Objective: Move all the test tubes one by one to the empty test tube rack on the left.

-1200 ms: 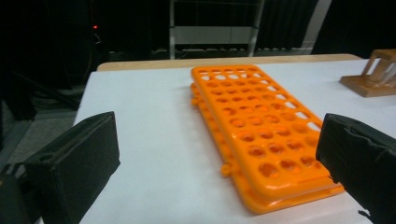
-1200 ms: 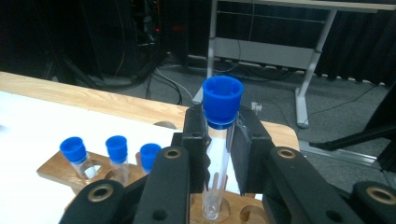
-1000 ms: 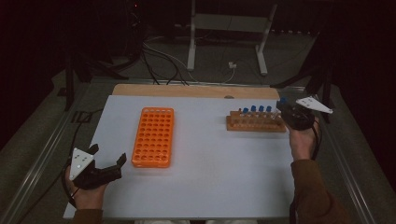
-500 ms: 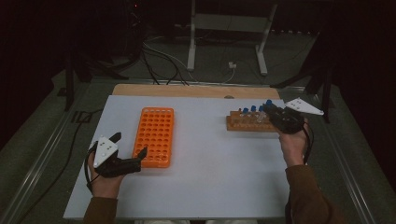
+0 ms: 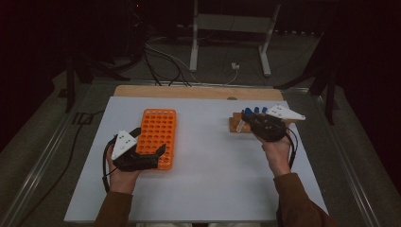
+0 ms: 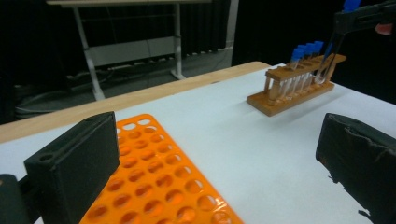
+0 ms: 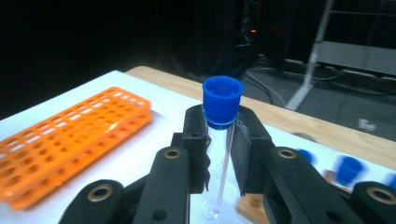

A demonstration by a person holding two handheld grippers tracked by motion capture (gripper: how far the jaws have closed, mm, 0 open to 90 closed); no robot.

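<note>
Right gripper (image 7: 219,154) clamped on blue-capped test tube (image 7: 220,140), probably just lifted off wooden rack (image 5: 236,124) at 2 o'clock; next: carry to orange rack (image 5: 158,135), left gripper (image 5: 151,149) agape beside it.

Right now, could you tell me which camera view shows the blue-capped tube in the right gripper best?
The right gripper view: the tube stands close up, clamped between the right gripper's jaws, cap above them. The left gripper view shows it far off, mostly its cap. In the high view it is too small to tell apart.
</note>
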